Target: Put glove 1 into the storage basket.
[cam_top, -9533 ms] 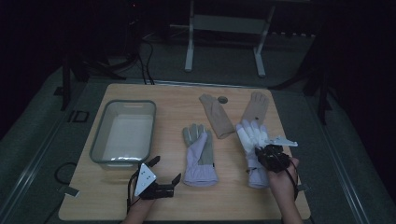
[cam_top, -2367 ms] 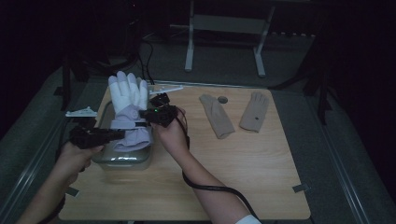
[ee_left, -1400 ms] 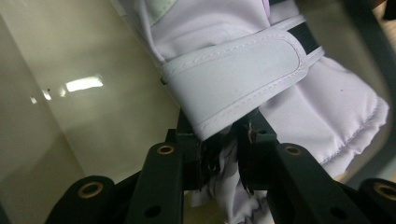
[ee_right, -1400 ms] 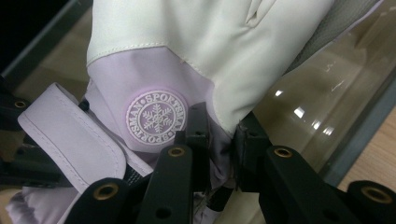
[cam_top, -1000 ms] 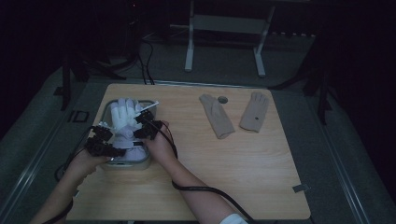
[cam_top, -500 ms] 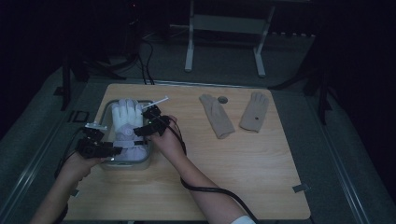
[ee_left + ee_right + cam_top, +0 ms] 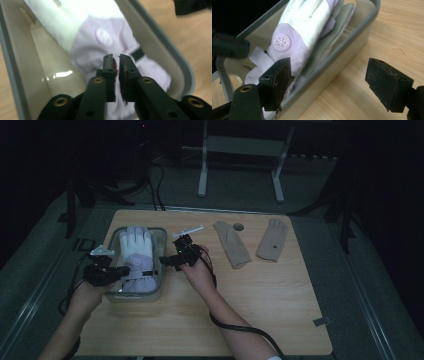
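A pair of white and lilac gloves (image 7: 137, 257) is lying inside the clear plastic bin (image 7: 162, 245), which is sitting at the left end of the wooden counter (image 7: 260, 305). The top glove is resting palm-down with its fingertips pointing toward the bin's far wall, a round logo patch showing on its back and a grey strap at the cuff.

The left gripper (image 7: 121, 271) is hovering over the bin's near left corner, above the cuffs; its fingers (image 7: 109, 65) have just been closing and are now standing pressed almost together, with nothing between them.

The right gripper (image 7: 165, 262) is hanging just beside the bin's right wall. Its fingers (image 7: 278, 78) have just been opening and are now standing wide apart, straddling that wall without pressing on anything, one over the glove cuffs inside the bin and the other over bare counter.

Well to the right of the bin, two tan gloves (image 7: 231, 243) (image 7: 273, 239) are lying flat on the counter, with a small dark round disc (image 7: 238, 226) between them, near the far edge.
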`<control>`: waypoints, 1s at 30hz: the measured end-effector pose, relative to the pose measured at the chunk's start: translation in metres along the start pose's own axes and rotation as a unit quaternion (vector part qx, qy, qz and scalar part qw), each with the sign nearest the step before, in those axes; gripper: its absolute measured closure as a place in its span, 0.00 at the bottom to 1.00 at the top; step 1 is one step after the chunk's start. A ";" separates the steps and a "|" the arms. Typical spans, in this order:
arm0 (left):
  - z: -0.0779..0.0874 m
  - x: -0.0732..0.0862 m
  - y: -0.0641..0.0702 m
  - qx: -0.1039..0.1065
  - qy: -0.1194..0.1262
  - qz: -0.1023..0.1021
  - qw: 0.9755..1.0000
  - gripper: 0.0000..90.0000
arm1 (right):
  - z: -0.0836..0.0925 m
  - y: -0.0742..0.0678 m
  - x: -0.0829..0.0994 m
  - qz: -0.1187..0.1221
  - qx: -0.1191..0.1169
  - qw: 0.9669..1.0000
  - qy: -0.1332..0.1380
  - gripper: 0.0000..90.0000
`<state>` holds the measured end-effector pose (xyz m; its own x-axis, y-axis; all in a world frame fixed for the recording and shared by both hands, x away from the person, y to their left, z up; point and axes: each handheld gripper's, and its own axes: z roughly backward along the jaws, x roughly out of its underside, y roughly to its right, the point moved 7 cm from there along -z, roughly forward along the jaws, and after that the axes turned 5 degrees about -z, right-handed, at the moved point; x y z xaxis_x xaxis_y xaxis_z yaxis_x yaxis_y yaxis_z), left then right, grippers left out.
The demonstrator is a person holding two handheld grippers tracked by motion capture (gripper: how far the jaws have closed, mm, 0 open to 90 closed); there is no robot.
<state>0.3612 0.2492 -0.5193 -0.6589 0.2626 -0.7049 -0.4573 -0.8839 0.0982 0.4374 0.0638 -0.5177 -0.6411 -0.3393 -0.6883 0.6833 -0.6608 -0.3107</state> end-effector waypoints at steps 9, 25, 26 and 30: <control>-0.032 -0.032 -0.007 -0.052 0.027 0.016 0.998 1.00 | 0.016 0.018 0.005 -0.005 0.008 1.000 0.010 0.23; -0.088 -0.025 -0.013 -0.036 -0.076 0.037 0.996 1.00 | 0.029 0.048 0.024 -0.026 0.022 0.999 0.001 0.24; -0.089 -0.026 -0.013 -0.036 -0.074 0.039 0.996 1.00 | 0.029 0.049 0.024 -0.026 0.022 0.999 0.001 0.24; -0.087 -0.029 -0.008 -0.028 -0.062 0.037 0.997 0.99 | 0.032 0.052 0.025 -0.030 0.025 0.999 0.003 0.24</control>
<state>0.4357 0.2154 -0.5605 -0.7604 0.2386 -0.6040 -0.3725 -0.9221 0.1048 0.4459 -0.0010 -0.5301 -0.6778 -0.2951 -0.6735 0.6258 -0.7123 -0.3177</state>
